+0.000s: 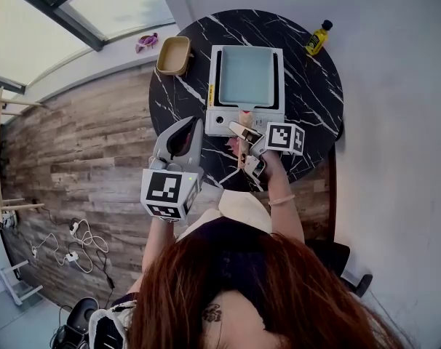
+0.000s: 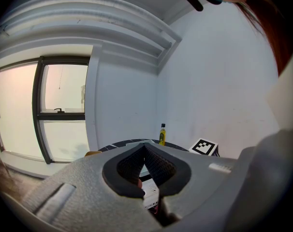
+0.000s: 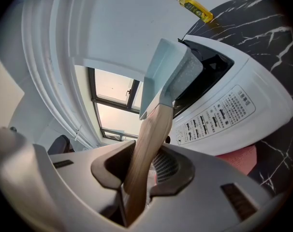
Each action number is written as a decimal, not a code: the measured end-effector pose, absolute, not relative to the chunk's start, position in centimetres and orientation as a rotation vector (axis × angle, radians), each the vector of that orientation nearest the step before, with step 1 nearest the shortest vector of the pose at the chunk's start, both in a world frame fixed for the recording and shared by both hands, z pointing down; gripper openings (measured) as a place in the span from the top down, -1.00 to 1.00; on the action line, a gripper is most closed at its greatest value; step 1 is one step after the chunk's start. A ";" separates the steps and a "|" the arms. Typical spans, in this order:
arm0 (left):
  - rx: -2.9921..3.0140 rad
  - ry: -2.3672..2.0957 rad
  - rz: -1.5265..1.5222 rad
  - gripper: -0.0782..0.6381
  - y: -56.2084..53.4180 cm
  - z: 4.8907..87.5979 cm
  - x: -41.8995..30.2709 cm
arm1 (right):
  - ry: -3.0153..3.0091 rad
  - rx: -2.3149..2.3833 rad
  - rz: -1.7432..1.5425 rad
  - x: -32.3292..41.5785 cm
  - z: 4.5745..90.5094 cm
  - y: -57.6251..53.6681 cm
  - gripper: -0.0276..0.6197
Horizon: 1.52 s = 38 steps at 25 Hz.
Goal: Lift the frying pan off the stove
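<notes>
A pale blue square frying pan (image 1: pixel 246 75) sits over the white portable stove (image 1: pixel 224 121) on the round black marble table (image 1: pixel 315 100). Its wooden handle (image 3: pixel 149 144) runs back between the pads of my right gripper (image 1: pixel 242 129), which is shut on it. In the right gripper view the pan (image 3: pixel 168 74) stands just over the stove's burner well (image 3: pixel 233 110); whether it touches I cannot tell. My left gripper (image 1: pixel 195 124) hovers left of the stove, apart from it. Its pads meet at the tips (image 2: pixel 145 146) with nothing held.
A yellow oil bottle (image 1: pixel 319 38) stands at the table's far right edge. A tan bowl (image 1: pixel 173 55) sits at the far left edge. A reddish pad (image 3: pixel 236 159) lies by the stove's near side. Wooden floor lies left of the table, a wall to the right.
</notes>
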<state>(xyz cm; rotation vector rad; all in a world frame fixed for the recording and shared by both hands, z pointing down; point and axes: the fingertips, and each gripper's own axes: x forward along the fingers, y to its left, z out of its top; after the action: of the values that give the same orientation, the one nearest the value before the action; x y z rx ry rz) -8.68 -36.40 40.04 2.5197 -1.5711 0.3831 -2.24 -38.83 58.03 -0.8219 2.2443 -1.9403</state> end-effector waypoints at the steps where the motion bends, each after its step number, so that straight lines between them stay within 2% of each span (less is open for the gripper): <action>1: 2.524 -1.570 0.382 0.75 -36.1 39.9 -8.6 | 2.248 -0.823 -1.935 -2.2 57.8 -38.6 0.57; 38: 2.642 -1.538 0.215 0.75 -26.0 35.7 -8.9 | 2.333 -0.862 -1.814 -2.8 51.7 -27.5 0.55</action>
<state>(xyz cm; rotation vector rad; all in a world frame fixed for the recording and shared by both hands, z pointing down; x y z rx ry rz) -8.85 -26.01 35.67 2.6422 -1.5377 0.2153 -2.76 -27.47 51.75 -0.8615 2.3327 -1.8138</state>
